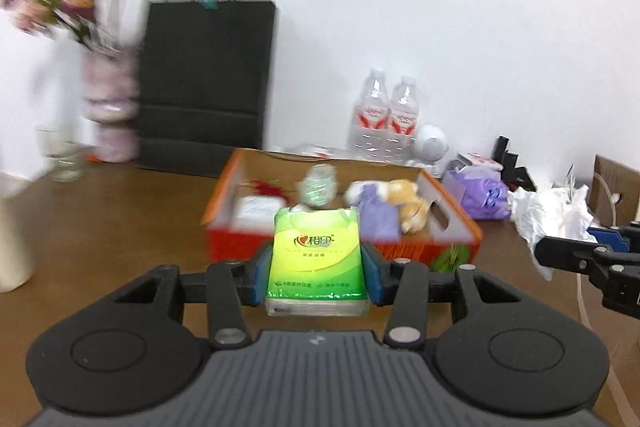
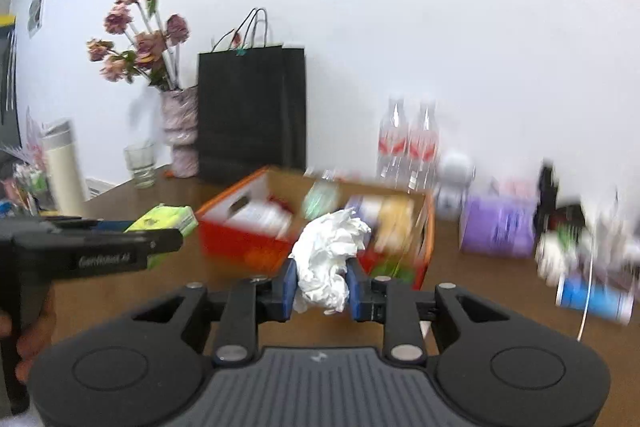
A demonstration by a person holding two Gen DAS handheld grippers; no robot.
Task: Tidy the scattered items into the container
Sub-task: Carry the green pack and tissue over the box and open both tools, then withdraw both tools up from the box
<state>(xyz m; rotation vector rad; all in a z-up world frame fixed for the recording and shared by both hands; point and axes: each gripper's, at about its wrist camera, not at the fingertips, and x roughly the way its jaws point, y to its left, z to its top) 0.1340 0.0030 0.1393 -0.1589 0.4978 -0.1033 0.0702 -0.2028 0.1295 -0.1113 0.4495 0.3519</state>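
Items already fill much of the orange box [image 1: 448, 223], while the left gripper [image 1: 318, 267] pinches a green tissue pack [image 1: 317, 259] and the right gripper [image 2: 320, 287] pinches crumpled white paper [image 2: 326, 259], both short of it above the desk [image 1: 120, 219].

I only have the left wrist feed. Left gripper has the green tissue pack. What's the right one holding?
Observer: The right gripper is shut on a crumpled white tissue wad.
Operator: Is it over the box yet?
Observer: Not clearly; the orange box lies ahead of it, with the wad short of the near wall.
Operator: Anything left of my frame?
Observer: A white thermos stands at the table's far left, beside a glass.
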